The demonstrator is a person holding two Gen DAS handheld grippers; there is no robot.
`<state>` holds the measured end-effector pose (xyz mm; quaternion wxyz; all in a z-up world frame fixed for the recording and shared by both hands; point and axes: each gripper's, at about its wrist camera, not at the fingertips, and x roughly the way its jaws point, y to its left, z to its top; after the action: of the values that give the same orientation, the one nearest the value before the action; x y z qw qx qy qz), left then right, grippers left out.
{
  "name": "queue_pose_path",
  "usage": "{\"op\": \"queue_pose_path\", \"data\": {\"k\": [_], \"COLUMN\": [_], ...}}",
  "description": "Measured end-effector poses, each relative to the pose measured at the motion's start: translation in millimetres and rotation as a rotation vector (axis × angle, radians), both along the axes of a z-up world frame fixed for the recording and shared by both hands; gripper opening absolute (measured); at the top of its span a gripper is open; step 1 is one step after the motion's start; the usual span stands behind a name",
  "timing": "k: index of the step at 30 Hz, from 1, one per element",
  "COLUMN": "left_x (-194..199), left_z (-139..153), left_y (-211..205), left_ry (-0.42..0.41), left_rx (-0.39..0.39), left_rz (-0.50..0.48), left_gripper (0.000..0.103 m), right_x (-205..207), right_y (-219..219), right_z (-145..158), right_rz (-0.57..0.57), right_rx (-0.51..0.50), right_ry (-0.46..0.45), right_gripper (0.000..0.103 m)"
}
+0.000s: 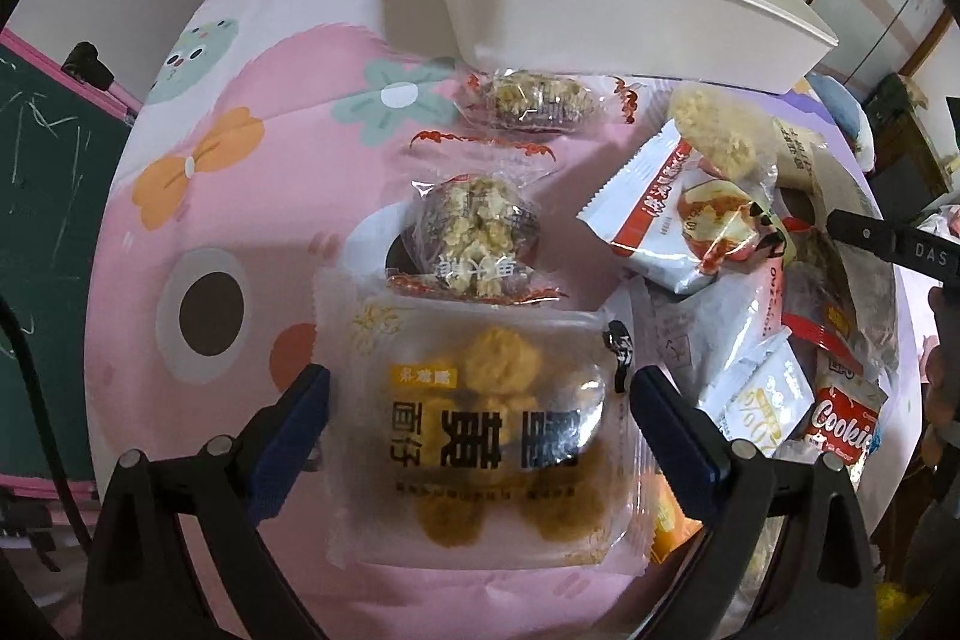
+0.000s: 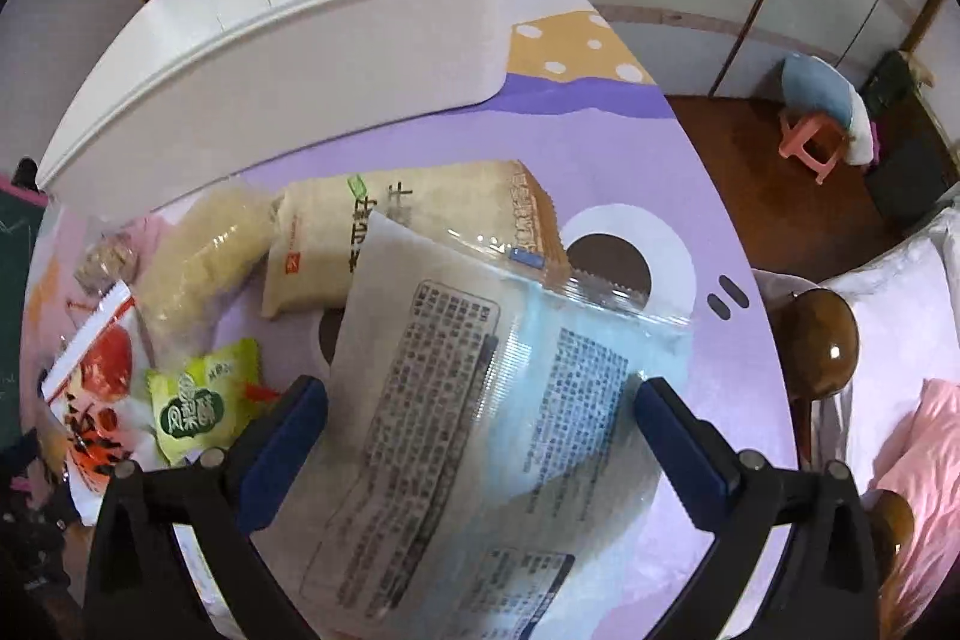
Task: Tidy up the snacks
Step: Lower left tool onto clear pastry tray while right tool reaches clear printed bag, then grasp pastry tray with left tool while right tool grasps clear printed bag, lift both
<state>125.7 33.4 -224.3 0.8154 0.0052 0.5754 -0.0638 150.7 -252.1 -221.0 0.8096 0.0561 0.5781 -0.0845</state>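
My left gripper is open, its blue pads on either side of a clear packet of golden pastries lying on the cloth. Two walnut-date packets lie beyond it, then the white bin. My right gripper is open around a clear bag with printed text, its pads apart from the bag's sides. Behind it lie a beige cracker pack, a rice-cake packet and a green pineapple-cake packet. The white bin stands at the back.
A heap of snack packets, including a red Cookie pack, lies right of my left gripper. The right gripper's body shows there too. The table's right edge drops to floor, a pink stool and a bed.
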Motion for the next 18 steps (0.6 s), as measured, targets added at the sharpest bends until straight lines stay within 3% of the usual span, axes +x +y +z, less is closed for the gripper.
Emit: {"op": "queue_pose_path", "data": {"k": [7,18], "left_x": [4,7], "left_z": [-8,-9], "left_y": [0,-1], "left_ry": [0.021,0.031], "left_rx": [0.003,-0.016], "left_rz": [0.004,0.007], "left_gripper": [0.103,0.1], "right_x": [-7,5], "right_y": [-18,-10], "right_z": [-9,-14], "right_rz": [-0.056,-0.023], "right_rx": [0.064,0.045], "right_ry": [0.015,0.028], "right_gripper": [0.103,0.099]}}
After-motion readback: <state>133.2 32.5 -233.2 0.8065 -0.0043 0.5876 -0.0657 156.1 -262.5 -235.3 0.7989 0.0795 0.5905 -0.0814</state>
